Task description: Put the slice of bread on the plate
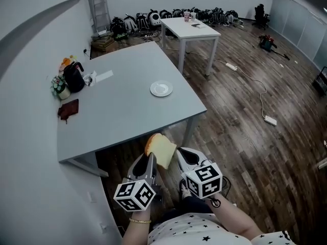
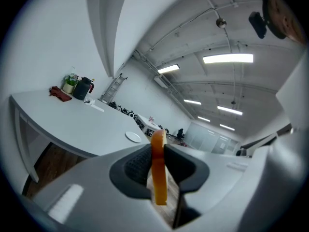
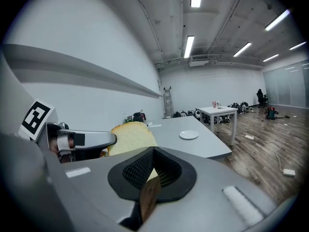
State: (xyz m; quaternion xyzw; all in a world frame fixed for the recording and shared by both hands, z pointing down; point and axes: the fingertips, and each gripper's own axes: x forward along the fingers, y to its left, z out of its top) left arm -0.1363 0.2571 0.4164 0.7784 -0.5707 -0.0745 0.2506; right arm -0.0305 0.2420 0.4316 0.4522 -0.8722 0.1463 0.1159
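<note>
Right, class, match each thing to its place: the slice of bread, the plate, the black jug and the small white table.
Things:
1. slice of bread
2. plate
3. black jug
4. small white table

Places:
A. at the left edge of the grey table
B. between the jaws of the left gripper, short of the grey table
C. on the wood floor, beyond the grey table
D. out on the grey table, towards its right edge

Pairs: 1-B, 2-D, 3-A, 4-C
</note>
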